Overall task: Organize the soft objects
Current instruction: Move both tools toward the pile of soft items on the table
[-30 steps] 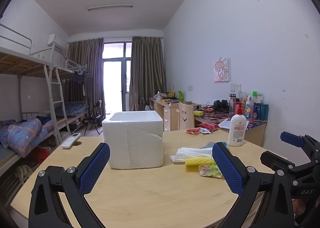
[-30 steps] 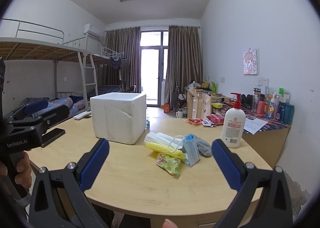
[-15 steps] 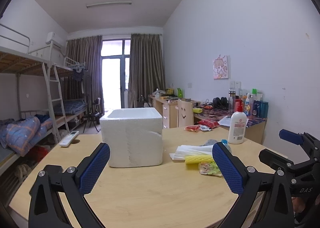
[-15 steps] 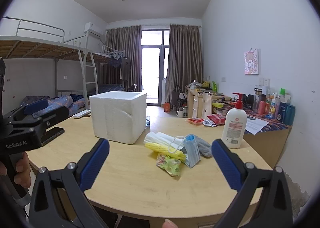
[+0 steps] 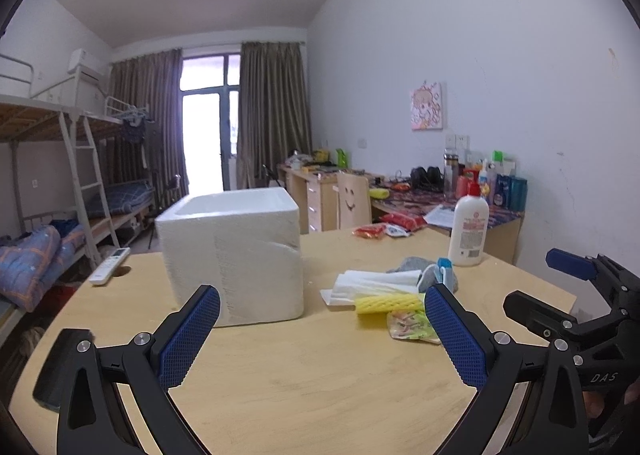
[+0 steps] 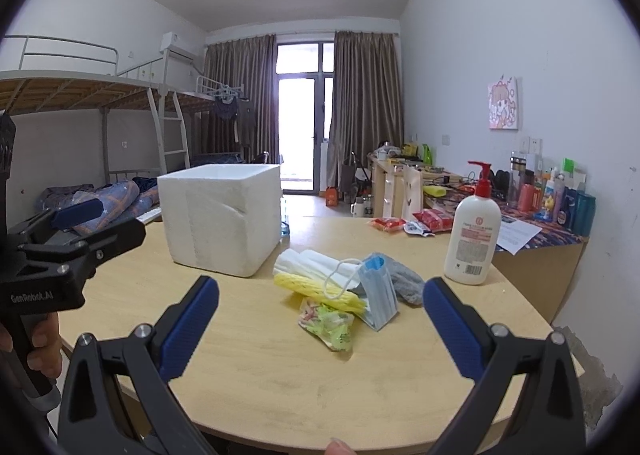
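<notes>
Looking through the right wrist camera, I see the soft objects heaped at the centre of the frame on the pale wooden table (image 6: 280, 375). A yellow knobbly foam sleeve (image 6: 320, 288) lies across the pile, with a white ribbed foam sleeve (image 6: 308, 260) just behind it. A blue pleated face mask (image 6: 378, 291) leans on them, its white ear loop draped over the yellow piece. A grey fuzzy cloth (image 6: 404, 281) sits at the pile's right edge, and a crinkled green and pink plastic packet (image 6: 327, 321) lies at the front.

At left of centre stands a white foam box (image 6: 220, 215), blocky, open-topped and grainy, with a dent in its side. A white pump bottle (image 6: 474, 231) with a red pump stands upright at right of centre, apart from the pile.

My right gripper (image 6: 320, 319) sits in the lower frame, its 2 blue textured pads spread wide and holding nothing. In the left wrist view my left gripper (image 5: 322, 329) is likewise spread wide and empty, low in the frame; there the box is at centre left and the pile at centre right.
</notes>
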Action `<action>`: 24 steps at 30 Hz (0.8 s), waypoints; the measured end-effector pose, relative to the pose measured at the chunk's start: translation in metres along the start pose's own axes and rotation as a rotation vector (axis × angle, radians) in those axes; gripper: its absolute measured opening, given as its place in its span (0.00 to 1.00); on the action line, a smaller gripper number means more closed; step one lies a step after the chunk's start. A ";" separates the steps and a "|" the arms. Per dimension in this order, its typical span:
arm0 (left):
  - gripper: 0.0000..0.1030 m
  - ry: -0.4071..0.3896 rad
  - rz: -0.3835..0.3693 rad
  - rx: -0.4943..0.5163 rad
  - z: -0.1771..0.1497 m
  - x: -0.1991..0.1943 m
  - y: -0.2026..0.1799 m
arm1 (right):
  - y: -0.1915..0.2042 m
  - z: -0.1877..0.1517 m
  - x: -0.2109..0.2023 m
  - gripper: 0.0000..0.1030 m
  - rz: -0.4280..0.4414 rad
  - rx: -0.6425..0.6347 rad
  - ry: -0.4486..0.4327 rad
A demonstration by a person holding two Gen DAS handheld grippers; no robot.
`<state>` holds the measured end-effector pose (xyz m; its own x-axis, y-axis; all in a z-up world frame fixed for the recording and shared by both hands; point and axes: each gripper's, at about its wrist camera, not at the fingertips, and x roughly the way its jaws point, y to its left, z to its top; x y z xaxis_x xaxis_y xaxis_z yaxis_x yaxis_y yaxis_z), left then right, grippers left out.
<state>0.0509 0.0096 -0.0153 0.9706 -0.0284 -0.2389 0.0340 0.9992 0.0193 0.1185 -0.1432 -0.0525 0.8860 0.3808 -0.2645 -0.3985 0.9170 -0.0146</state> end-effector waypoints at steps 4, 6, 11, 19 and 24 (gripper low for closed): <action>0.99 0.041 -0.021 0.011 0.001 0.020 -0.007 | -0.006 -0.001 0.009 1.00 -0.009 -0.001 0.016; 0.99 0.068 -0.043 0.013 0.000 0.031 -0.009 | -0.009 -0.002 0.013 1.00 -0.011 0.002 0.024; 0.99 0.144 -0.096 0.007 -0.005 0.060 -0.015 | -0.021 -0.005 0.026 1.00 -0.028 0.004 0.053; 0.99 0.240 -0.123 0.033 -0.007 0.103 -0.025 | -0.039 -0.009 0.045 1.00 -0.051 0.013 0.101; 0.99 0.325 -0.168 0.086 -0.009 0.131 -0.033 | -0.046 -0.011 0.055 1.00 -0.055 0.014 0.128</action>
<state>0.1742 -0.0268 -0.0564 0.8240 -0.1676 -0.5412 0.2195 0.9751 0.0322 0.1827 -0.1661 -0.0768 0.8687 0.3126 -0.3843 -0.3461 0.9380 -0.0194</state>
